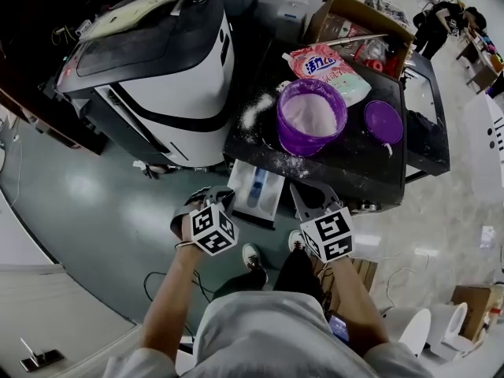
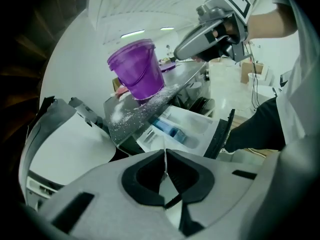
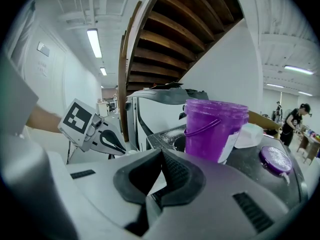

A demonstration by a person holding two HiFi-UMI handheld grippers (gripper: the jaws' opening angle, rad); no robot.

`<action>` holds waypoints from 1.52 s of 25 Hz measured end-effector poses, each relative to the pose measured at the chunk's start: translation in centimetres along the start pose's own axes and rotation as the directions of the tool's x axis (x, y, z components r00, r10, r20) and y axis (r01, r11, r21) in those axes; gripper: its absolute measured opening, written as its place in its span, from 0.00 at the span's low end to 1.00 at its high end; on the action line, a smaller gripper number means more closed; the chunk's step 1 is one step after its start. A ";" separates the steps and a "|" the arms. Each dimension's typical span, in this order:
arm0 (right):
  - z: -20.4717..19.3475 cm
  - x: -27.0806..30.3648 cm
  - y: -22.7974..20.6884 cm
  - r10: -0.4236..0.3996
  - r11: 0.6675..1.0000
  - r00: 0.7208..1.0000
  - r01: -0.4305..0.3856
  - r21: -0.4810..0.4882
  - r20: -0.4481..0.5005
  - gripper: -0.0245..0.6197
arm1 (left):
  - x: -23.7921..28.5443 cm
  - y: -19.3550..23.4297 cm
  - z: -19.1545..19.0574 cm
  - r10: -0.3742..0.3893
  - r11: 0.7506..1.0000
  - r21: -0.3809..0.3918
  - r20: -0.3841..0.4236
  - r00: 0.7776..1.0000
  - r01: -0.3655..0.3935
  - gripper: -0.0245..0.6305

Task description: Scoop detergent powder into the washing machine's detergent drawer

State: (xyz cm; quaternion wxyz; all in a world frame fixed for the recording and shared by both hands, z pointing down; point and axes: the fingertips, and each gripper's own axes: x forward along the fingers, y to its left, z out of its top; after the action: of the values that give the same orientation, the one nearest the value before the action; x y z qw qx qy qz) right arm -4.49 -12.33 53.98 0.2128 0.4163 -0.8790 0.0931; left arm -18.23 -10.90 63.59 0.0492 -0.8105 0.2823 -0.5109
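Note:
A purple bucket filled with white powder stands on a black table, beside its purple lid and a pink detergent bag. The white detergent drawer, with a blue insert, is pulled out below the table's near-left corner. My left gripper hovers just left of the drawer and my right gripper just right of it. Both are shut and hold nothing. The left gripper view shows its shut jaws with the drawer and bucket beyond. The right gripper faces the bucket.
A white and black washing machine stands left of the table. Spilled powder lies on the tabletop. An open cardboard box sits behind the bag. A person stands at the far right. Cables trail over the floor.

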 end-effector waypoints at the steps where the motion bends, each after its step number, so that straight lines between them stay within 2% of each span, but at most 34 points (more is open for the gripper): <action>1: 0.0 -0.1 0.0 -0.001 1.000 1.000 0.001 0.001 0.001 0.03 | 0.0 0.0 0.0 0.008 1.000 0.018 -0.002 1.000 -0.008 0.06; 6: -0.6 -0.7 0.1 -0.002 1.000 1.000 0.002 0.007 0.003 0.03 | -0.5 0.1 0.6 0.084 0.985 0.151 0.001 0.996 -0.083 0.06; 11: -0.9 -1.3 0.3 -0.004 1.000 1.000 0.004 0.012 0.007 0.03 | -1.3 0.3 1.4 0.174 0.956 0.234 0.027 0.984 -0.176 0.06; 18: -1.2 -2.2 0.1 -0.017 1.000 1.000 0.017 0.018 0.009 0.03 | -2.4 1.3 2.2 0.300 0.894 0.331 0.062 0.952 -0.303 0.06; 26: -1.7 -2.1 -0.2 -0.026 0.999 1.000 0.026 0.025 0.003 0.03 | -3.7 2.4 3.5 0.406 0.816 0.389 0.144 0.903 -0.429 0.06; 38: -1.6 -1.8 -0.1 -0.025 0.999 1.000 0.025 0.023 -0.002 0.03 | -3.5 2.8 3.5 0.408 0.823 0.361 0.161 0.899 -0.439 0.06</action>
State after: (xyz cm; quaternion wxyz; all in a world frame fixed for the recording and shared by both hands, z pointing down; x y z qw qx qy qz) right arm -2.93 -10.64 54.61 0.2098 0.4297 -0.8724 0.1010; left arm -17.47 -12.18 58.12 0.3316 -0.7202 0.3463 -0.5014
